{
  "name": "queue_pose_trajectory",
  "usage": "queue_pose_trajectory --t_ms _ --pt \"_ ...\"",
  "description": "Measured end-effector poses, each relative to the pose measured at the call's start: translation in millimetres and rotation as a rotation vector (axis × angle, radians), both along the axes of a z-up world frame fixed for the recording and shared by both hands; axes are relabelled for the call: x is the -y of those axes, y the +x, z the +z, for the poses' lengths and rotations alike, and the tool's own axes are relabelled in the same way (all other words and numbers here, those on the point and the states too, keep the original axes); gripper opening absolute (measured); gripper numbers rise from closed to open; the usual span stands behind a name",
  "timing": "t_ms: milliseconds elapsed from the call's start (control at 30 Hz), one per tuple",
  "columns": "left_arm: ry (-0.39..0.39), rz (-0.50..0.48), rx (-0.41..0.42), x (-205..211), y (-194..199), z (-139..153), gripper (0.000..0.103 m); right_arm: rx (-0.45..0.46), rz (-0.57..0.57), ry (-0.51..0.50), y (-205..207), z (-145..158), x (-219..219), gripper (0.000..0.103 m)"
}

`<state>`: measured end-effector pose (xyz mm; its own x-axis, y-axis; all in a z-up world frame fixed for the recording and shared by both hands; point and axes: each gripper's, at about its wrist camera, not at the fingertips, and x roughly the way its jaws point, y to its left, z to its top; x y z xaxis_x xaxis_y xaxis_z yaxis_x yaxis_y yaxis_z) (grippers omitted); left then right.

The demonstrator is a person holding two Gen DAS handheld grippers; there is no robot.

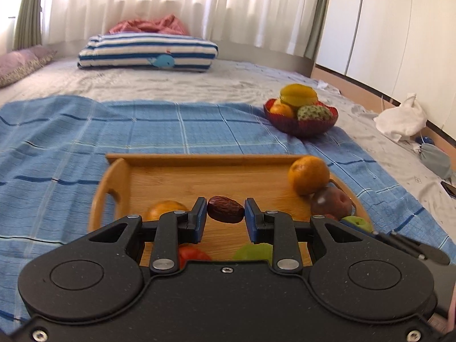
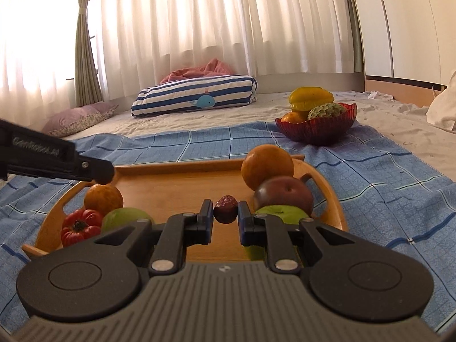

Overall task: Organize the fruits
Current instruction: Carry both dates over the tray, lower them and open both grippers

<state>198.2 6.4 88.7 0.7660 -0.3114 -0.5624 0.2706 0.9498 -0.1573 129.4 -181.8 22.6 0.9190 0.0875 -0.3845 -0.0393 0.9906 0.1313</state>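
In the left wrist view my left gripper [image 1: 225, 203] is shut on a wrinkled brown date [image 1: 225, 213], held above the wooden tray [image 1: 199, 161]. My right gripper [image 2: 225, 202] is shut on a small dark red bumpy fruit [image 2: 225, 211] over the same tray [image 2: 176, 168]. On the tray's right side an orange [image 2: 268, 166] rests on a dark red apple [image 2: 282, 193] and a green apple [image 2: 285, 213]. At its left lie another orange [image 2: 104, 196], a red tomato [image 2: 81, 225] and a green fruit [image 2: 125, 218].
A red glass bowl [image 2: 316, 131] holding a starfruit, an orange and a custard apple stands beyond the tray at the right, on a blue checked cloth [image 2: 199, 142] spread over a bed. A striped pillow [image 2: 193, 97] lies at the back. The left gripper's body [image 2: 57, 162] crosses the left edge.
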Motion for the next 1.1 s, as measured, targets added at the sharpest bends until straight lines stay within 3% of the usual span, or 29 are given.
queue_pose_trajectory --t_ms 333,800,833,900,1100 --pt "0.057 -0.013 -0.102 23 26 -21 0.027 -0.046 0.015 -0.024 7 -4 -7 0.022" --pt "0.091 -0.029 -0.126 37 36 -32 0.028 -0.108 0.038 -0.049 13 -8 -13 0.022" --pt "0.092 -0.026 -0.123 37 35 -31 0.029 -0.108 0.04 -0.044 12 -7 -12 0.023" --pt "0.095 -0.029 -0.108 37 31 -28 0.043 -0.097 0.046 -0.028 8 -5 -10 0.032" --pt "0.112 -0.048 -0.049 34 8 -17 0.049 -0.068 0.063 -0.019 -10 2 -6 0.038"
